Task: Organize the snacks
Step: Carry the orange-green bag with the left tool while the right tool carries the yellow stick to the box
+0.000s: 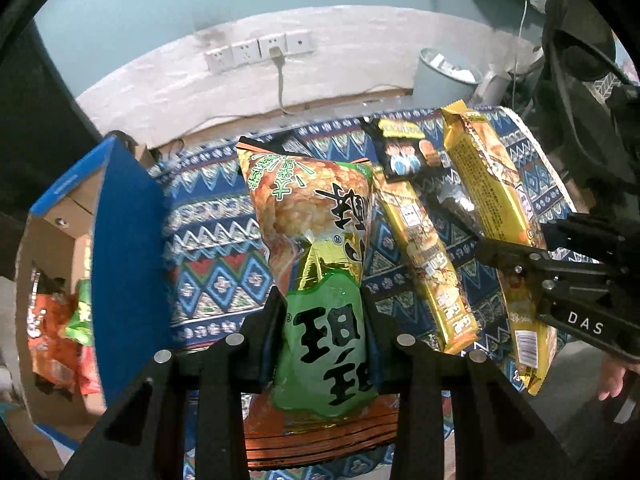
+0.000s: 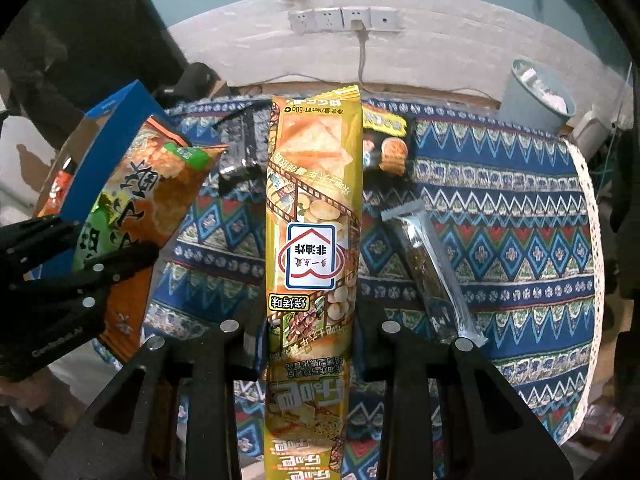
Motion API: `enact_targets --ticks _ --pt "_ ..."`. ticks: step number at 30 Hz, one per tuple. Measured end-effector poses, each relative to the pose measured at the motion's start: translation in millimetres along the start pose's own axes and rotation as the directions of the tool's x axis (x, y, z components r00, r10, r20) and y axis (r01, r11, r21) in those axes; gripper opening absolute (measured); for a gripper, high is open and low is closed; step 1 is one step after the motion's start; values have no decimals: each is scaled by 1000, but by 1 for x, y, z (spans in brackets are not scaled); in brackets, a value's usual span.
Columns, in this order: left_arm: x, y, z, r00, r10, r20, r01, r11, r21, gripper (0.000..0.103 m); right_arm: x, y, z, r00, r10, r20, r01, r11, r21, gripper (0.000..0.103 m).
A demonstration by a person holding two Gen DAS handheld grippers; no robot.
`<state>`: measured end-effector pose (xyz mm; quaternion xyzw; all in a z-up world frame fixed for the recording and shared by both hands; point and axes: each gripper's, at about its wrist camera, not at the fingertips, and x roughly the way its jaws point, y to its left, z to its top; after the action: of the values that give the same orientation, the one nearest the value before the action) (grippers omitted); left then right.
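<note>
My left gripper [image 1: 324, 312] is shut on a green and orange snack bag [image 1: 316, 240], held above the patterned tablecloth; it also shows in the right wrist view [image 2: 136, 208]. My right gripper [image 2: 310, 332] is shut on a long yellow snack pack [image 2: 314, 208], which shows in the left wrist view [image 1: 496, 204] too. A second long yellow pack [image 1: 424, 256] lies on the cloth. A dark snack packet [image 1: 404, 152] lies at the far side. A clear-wrapped bar [image 2: 428, 276] lies to the right of my right gripper.
A blue cardboard box [image 1: 124, 248] holding several snack bags stands at the left of the table. The patterned tablecloth [image 2: 520, 216] covers the table. A grey bin [image 2: 536, 92] stands behind the table's far right. Wall sockets [image 1: 260, 50] are on the back wall.
</note>
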<state>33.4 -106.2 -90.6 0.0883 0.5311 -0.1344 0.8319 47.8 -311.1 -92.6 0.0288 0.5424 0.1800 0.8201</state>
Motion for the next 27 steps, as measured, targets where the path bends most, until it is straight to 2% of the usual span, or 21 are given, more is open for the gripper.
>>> enact_targets --ticks 4,17,27 --pt "-14 8 0 998 37 50 -36 999 -2 35 -8 11 6 1000 4 17 -4 1000 -8 30" --pt "-52 49 0 987 81 137 -73 996 -59 36 -39 48 37 994 48 96 -43 998 -45 30" --pt "-69 91 -5 980 119 158 -100 987 -123 36 -46 84 59 990 81 119 -71 994 -86 30"
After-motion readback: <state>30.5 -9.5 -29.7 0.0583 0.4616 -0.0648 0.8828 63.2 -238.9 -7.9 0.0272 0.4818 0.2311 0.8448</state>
